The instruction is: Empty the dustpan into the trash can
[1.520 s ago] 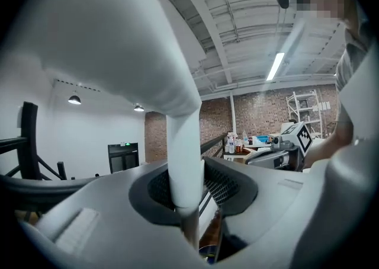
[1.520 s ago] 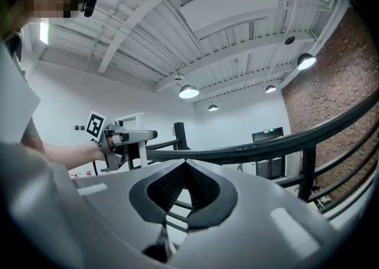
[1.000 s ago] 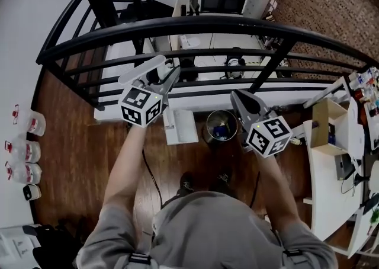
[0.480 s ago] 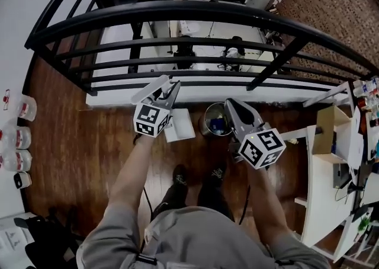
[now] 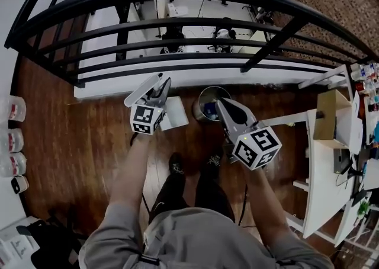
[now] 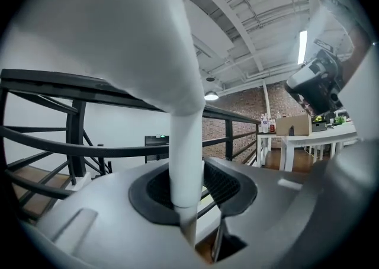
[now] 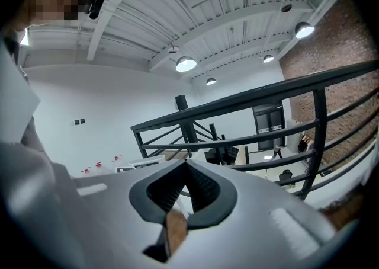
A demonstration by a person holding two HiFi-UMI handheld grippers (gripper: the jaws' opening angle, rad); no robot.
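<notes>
Head view: left gripper [image 5: 160, 81] holding the white dustpan [image 5: 176, 114] just left of the round trash can [image 5: 201, 97], over the wood floor [image 5: 89, 143]. Right gripper [image 5: 224, 105] right beside the can. Looks like light, stiff plastic, probably a bit slick, so best gripped by the handle. Can't make out any dirt in the pan, too small.

Left gripper view: clamped on the dustpan handle [image 6: 185, 161], with the pan body looming huge and cut off up top.

Right gripper view: pinched closed on nothing. No dustpan or can in sight here.
</notes>
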